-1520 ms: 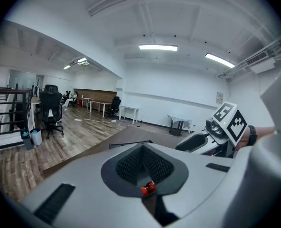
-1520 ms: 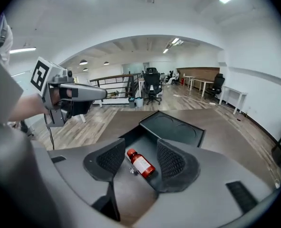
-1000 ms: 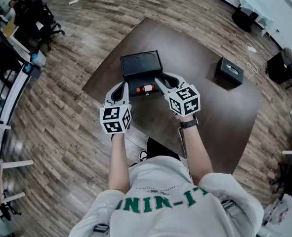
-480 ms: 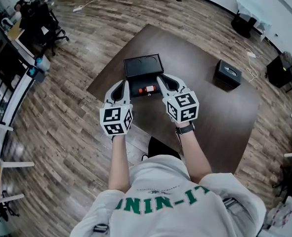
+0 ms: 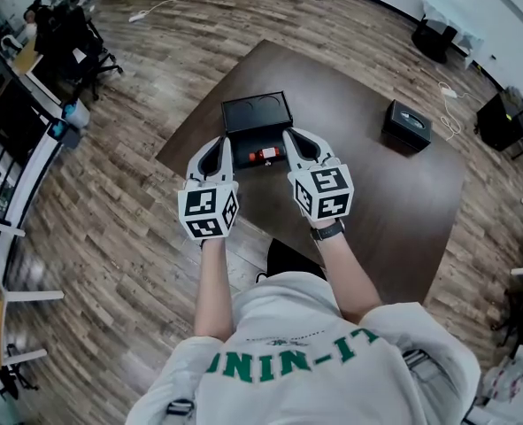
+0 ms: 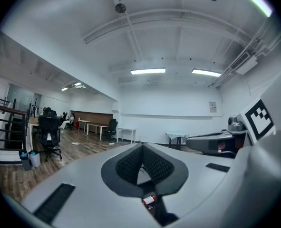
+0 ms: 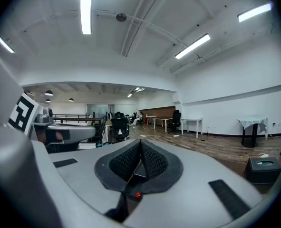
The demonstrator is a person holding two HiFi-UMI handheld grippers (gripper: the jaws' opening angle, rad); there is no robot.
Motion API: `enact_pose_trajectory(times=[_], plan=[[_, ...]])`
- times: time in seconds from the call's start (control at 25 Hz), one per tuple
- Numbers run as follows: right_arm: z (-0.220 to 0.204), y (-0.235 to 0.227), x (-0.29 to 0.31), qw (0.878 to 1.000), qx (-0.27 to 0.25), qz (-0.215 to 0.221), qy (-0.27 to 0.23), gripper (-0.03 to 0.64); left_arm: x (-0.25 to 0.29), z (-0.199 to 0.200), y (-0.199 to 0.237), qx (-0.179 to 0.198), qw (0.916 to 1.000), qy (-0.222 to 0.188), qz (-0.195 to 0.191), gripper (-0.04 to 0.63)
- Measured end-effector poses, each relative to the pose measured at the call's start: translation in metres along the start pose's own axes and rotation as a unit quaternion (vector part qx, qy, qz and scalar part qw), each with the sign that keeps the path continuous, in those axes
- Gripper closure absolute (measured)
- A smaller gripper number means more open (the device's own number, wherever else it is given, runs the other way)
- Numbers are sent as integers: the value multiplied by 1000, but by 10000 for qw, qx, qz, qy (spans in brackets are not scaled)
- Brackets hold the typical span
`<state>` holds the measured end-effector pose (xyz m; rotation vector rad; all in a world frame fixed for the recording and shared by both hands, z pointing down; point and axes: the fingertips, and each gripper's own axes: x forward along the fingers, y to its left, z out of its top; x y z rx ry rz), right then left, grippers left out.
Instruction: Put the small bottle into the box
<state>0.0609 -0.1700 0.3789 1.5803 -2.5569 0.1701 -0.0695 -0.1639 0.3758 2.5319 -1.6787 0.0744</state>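
Note:
The small bottle [image 5: 265,155], red with a pale end, lies on its side on the dark brown table [image 5: 376,193], just in front of the open black box [image 5: 257,113]. My left gripper [image 5: 225,142] hovers left of the bottle and my right gripper [image 5: 288,135] right of it, so the bottle lies between them. In the left gripper view the pads of the left gripper [image 6: 141,146] meet at the tip with nothing held, and the bottle [image 6: 149,200] shows through the gap below. The right gripper [image 7: 140,141] is also shut and empty.
A second small black box [image 5: 406,127] with a pale mark on its lid stands at the table's right side. Wood flooring surrounds the table. Office chairs and desks [image 5: 62,25] stand far left, and cables lie on the floor at the back.
The right gripper's jaws have closed from open to shut, with nothing taken. Both grippers stay on either side of the bottle, which has not moved.

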Motion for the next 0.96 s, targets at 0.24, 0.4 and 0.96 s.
enact_pose_trajectory(times=[0.24,0.4,0.96], plan=[[5,-4,-3,9998,0,-161,-99,601,-2,-2,0,12,10000,15,-6,583],[6,-6,-3,9998,94,-148,-126,601,2,-2,0,-5,10000,33,-22,583],[-11,-19,1,9995,191,-257,53,601,14,-17,7,7,9998,182,46,581]])
